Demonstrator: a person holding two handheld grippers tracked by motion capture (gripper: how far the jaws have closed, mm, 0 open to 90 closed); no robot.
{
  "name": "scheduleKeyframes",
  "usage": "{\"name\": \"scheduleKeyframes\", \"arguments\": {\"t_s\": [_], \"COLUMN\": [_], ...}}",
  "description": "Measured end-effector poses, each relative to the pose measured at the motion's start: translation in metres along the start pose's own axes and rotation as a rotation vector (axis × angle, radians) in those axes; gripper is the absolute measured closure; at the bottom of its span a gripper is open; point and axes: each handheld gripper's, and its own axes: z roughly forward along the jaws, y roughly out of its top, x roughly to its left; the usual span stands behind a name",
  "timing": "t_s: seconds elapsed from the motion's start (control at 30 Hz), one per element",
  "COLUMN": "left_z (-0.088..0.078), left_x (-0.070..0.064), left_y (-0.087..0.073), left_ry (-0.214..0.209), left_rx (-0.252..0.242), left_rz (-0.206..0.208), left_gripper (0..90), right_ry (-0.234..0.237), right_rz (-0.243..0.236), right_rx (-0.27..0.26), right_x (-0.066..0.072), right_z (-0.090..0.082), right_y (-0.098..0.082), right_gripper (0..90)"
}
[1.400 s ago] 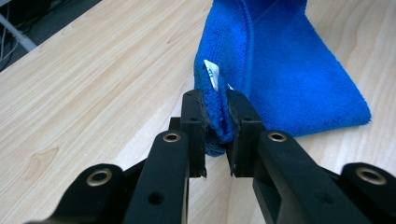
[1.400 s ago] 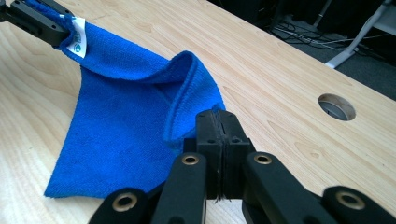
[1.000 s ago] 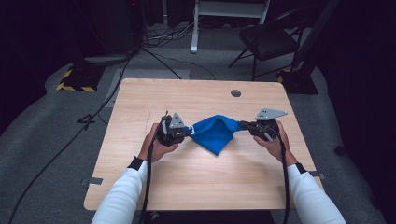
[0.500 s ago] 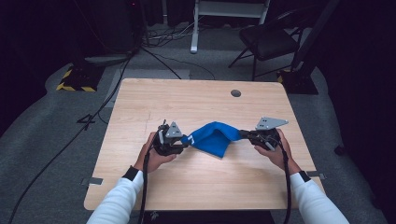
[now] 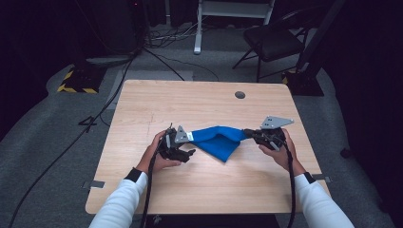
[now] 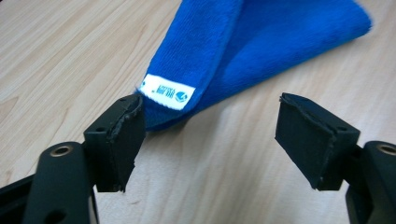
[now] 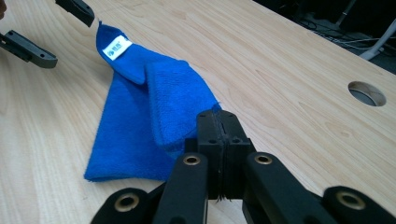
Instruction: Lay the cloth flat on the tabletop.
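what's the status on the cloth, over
Left hand-held gripper jaws just opened, cloth corner released. Right hand-held gripper shut on cloth's other end. Table clear around it.

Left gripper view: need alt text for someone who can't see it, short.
The left tongs stand open just in front of a folded blue cloth on a wooden table, their jaws having just been opening, with bare wood between them. The cloth's near corner, bearing a white label, lies against the left pad, apart from the right pad.

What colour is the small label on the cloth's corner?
White with blue print, on the blue plush cloth; the small sewn label shows best in the left gripper view.
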Motion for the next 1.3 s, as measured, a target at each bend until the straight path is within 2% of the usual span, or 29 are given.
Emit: {"name": "scheduleKeyframes", "arguments": {"t_s": [0.07,0.1,0.17,0.2,0.27,0.33,0.4,0.43,0.47,0.5,0.53,0.57,0.63,0.7,0.77,0.9,0.93,0.97,1.2,1.27,1.3], "left_z": [0.006,0.006,0.014,0.016,0.020,0.024,0.029,0.031,0.032,0.034,0.035,0.035,0.032,0.024,0.012,-0.014,-0.014,-0.028,-0.082,-0.098,-0.107], "left_x": [0.004,0.004,0.013,0.017,0.027,0.033,0.037,0.038,0.040,0.042,0.042,0.042,0.041,0.041,0.043,0.043,0.043,0.041,0.032,0.026,0.020], "left_y": [0.000,0.000,0.001,0.001,0.003,0.004,0.008,0.008,0.009,0.010,0.011,0.011,0.012,0.015,0.019,0.029,0.029,0.034,0.052,0.054,0.056], "left_ry": [0.051,0.051,0.112,0.115,0.083,0.061,0.053,0.049,0.021,-0.008,-0.039,-0.052,-0.051,-0.045,-0.043,-0.026,-0.026,-0.014,0.012,0.014,0.027], "left_rx": [0.029,0.029,0.001,-0.003,0.003,-0.010,0.011,0.002,-0.002,0.002,0.003,-0.003,-0.010,-0.036,-0.065,-0.098,-0.098,-0.117,-0.204,-0.242,-0.251], "left_rz": [0.024,0.024,0.004,-0.006,-0.052,-0.058,-0.051,-0.053,-0.050,-0.059,-0.063,-0.045,-0.029,-0.016,-0.019,0.016,0.016,0.032,0.071,0.071,0.089], "left_gripper": [25.3,25.5,25.4,25.7,23.0,25.4,23.4,25.0,37.8,44.1,45.7,58.8,74.1,84.1,88.7,89.7,89.7,89.7,89.7,89.8,89.8], "right_ry": [-0.002,0.000,-0.001,0.000,0.002,0.006,0.010,0.011,0.013,0.012,0.010,0.008,0.001,-0.006,-0.015,-0.031,-0.031,-0.041,-0.076,-0.078,-0.082], "right_rz": [0.001,0.000,0.006,0.004,0.003,0.002,0.005,0.003,0.004,0.004,0.004,0.003,0.006,0.007,0.007,0.010,0.010,0.012,-0.018,-0.027,-0.034], "right_rx": [0.005,0.008,0.014,0.017,0.022,0.022,0.020,0.020,0.018,0.015,0.014,0.013,0.006,-0.001,-0.009,-0.055,-0.055,-0.085,-0.162,-0.192,-0.206], "right_x": [-0.002,-0.003,-0.004,-0.005,-0.005,-0.006,-0.006,-0.006,-0.006,-0.007,-0.007,-0.007,-0.009,-0.010,-0.011,-0.013,-0.013,-0.013,-0.010,-0.007,-0.004], "right_z": [0.002,0.004,0.006,0.007,0.008,0.009,0.009,0.009,0.009,0.008,0.008,0.007,0.005,0.003,-0.001,-0.015,-0.015,-0.026,-0.064,-0.077,-0.084], "right_y": [-0.001,-0.001,-0.002,-0.003,-0.003,-0.004,-0.004,-0.004,-0.004,-0.004,-0.004,-0.004,-0.004,-0.004,-0.003,0.005,0.005,0.012,0.034,0.038,0.040], "right_gripper": [89.3,89.3,89.3,89.3,89.3,89.3,89.3,89.3,89.3,89.3,89.3,89.3,89.4,89.4,89.5,89.5,89.5,89.5,89.5,89.5,89.5]}}
